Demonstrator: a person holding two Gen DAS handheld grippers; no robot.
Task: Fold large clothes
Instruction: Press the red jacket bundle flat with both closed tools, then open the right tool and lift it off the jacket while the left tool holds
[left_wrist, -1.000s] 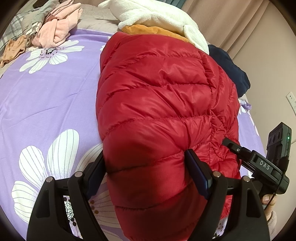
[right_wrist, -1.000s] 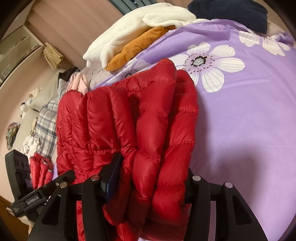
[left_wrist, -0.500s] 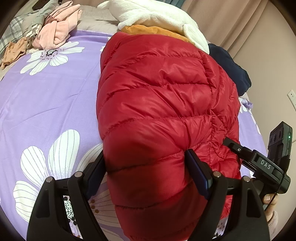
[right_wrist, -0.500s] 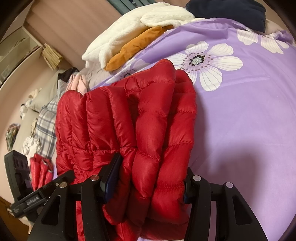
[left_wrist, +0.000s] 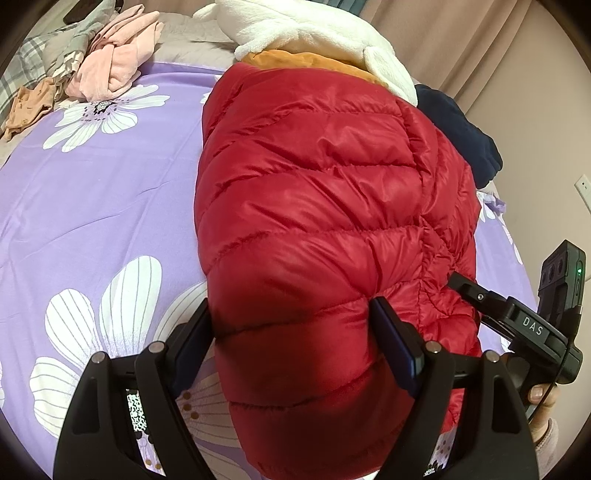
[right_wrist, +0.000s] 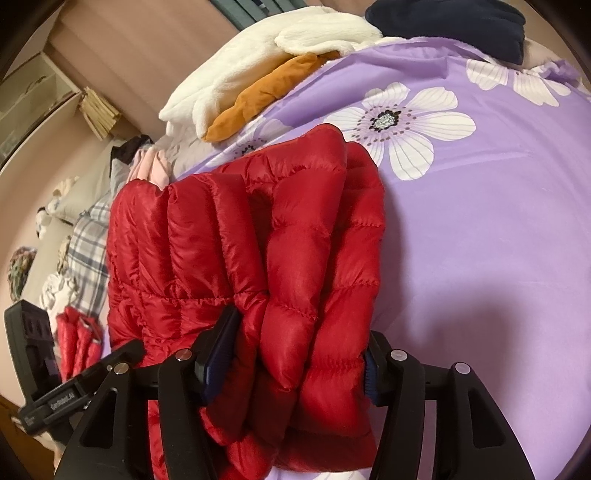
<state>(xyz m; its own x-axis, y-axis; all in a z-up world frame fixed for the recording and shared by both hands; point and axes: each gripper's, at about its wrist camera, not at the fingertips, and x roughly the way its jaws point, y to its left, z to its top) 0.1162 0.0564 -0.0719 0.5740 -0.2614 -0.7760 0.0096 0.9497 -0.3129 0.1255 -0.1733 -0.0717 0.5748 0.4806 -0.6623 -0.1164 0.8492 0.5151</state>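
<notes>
Folded red down jacket hiding both grippers' fingertips, left jaws clamped on it, right jaws just easing wider around it

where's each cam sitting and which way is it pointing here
Left wrist: sits on the left gripper, angled down along its fingers at the red puffer jacket on the purple floral bedspread; a hand on the right gripper shows.
Right wrist: sits on the right gripper, angled down at the jacket's folded edge; the left gripper shows; its jaws have just been opening around the jacket.
Shared: jacket, bedspread, white fleece, navy garment.
</notes>
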